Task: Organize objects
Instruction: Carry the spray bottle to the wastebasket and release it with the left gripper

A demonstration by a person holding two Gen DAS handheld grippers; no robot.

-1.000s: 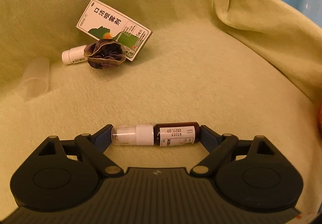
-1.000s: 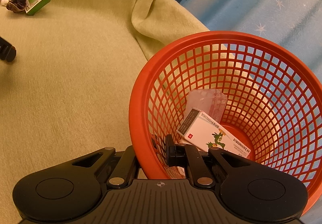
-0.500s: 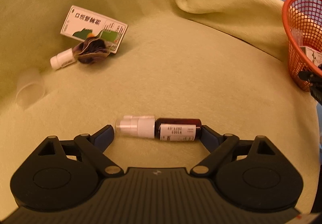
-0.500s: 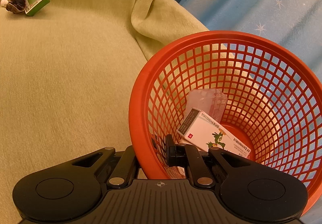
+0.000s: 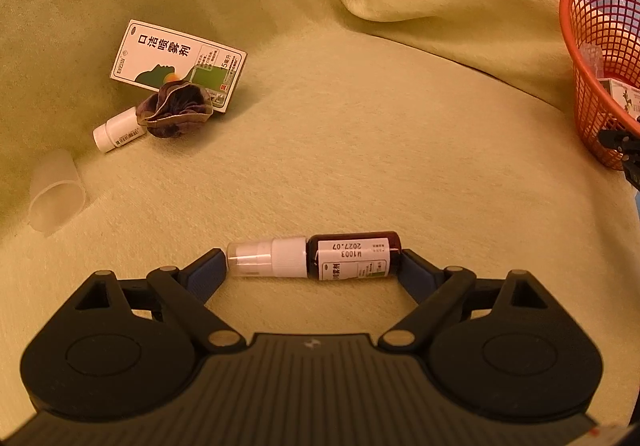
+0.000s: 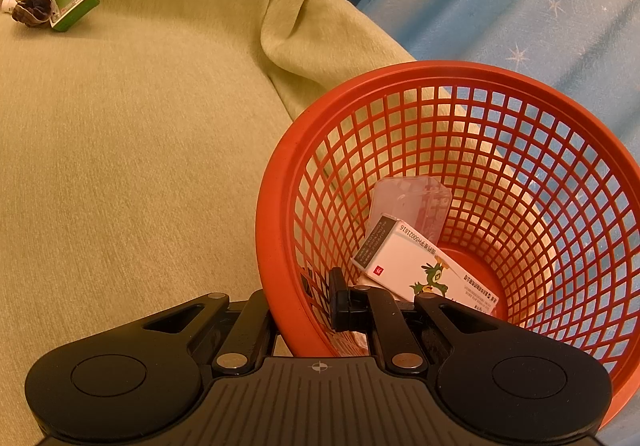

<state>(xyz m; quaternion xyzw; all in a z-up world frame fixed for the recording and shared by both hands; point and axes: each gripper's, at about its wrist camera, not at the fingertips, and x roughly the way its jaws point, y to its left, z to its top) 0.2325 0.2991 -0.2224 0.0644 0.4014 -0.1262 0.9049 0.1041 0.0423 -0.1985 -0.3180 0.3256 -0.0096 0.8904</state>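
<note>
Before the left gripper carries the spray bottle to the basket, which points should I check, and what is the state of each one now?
1. Spray bottle held end to end in the left gripper: ok.
2. Grip firm enough to carry it: cannot tell.
3. Right gripper shut on the rim of the basket, steadying it: ok.
4. Room in the basket beside the white box: ok.
5. Sofa between bottle and basket free of things: ok.
6. Green box, small white bottle and clear cup left outside: not ok.

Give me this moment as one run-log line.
left hand-held gripper: shut on spray bottle | right hand-held gripper: shut on basket rim | basket holds: medicine box
</note>
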